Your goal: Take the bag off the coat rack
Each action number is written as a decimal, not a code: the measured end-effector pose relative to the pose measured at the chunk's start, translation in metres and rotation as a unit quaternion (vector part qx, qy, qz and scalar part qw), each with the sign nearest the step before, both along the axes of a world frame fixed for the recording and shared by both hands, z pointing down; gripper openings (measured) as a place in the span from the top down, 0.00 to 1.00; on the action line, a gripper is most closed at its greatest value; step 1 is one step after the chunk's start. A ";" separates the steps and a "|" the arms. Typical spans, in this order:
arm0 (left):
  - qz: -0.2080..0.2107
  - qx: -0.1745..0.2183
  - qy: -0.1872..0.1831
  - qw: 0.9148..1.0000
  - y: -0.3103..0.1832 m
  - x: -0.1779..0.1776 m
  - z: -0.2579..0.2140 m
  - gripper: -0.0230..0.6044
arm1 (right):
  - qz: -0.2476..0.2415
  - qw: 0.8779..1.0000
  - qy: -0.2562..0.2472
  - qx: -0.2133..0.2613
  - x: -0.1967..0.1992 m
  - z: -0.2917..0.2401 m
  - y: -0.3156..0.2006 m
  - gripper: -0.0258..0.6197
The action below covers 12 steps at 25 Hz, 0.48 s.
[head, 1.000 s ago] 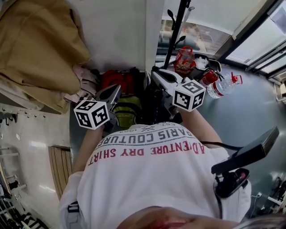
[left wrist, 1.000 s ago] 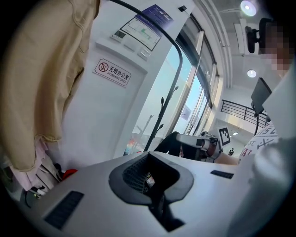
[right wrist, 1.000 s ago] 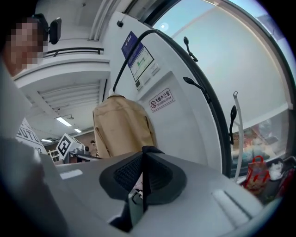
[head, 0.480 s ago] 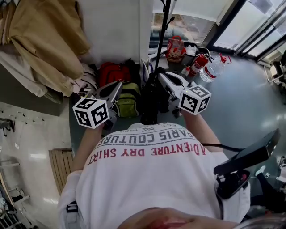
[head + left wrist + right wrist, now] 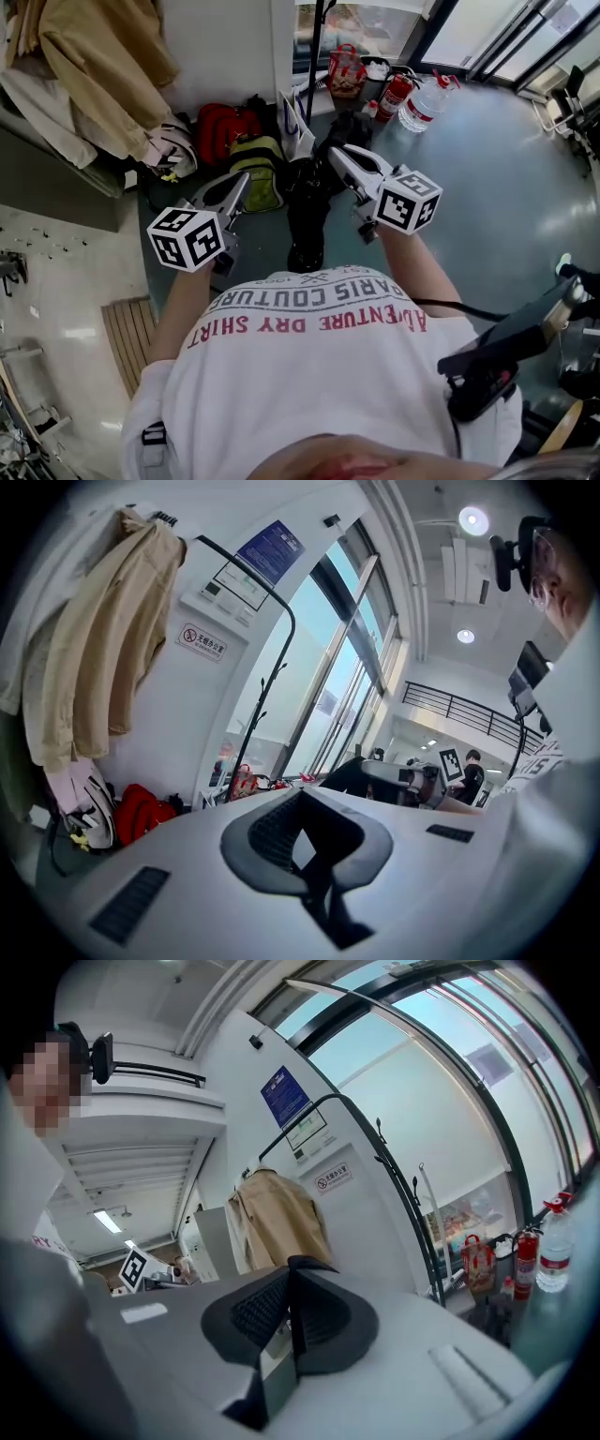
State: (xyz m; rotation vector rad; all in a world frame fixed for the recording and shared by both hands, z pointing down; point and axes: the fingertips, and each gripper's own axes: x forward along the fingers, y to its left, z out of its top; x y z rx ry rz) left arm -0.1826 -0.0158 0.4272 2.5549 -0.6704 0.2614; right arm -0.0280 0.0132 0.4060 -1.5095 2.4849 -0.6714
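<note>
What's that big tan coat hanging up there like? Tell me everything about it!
The tan coat looks like soft, creased cloth. It hangs limp from its top, high against the white wall, with its collar up and a sleeve drooping down its side. Paler clothes hang right beside it, touching it. It is not folded and nothing holds it.

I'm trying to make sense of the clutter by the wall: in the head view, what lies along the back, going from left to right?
Beige coat → red bag → coat rack pole → red-handled shopping bag → fire extinguisher → water bottle.
</note>
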 end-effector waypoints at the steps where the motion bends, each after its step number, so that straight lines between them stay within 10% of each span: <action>1: -0.001 0.003 0.000 1.000 0.016 -0.001 -0.002 0.96 | -0.002 1.000 -0.002 0.002 -0.003 0.000 0.020 0.93; 12: 0.011 0.014 0.011 1.000 0.225 0.000 0.034 0.96 | -0.025 0.999 0.014 0.025 -0.035 0.030 0.248 0.93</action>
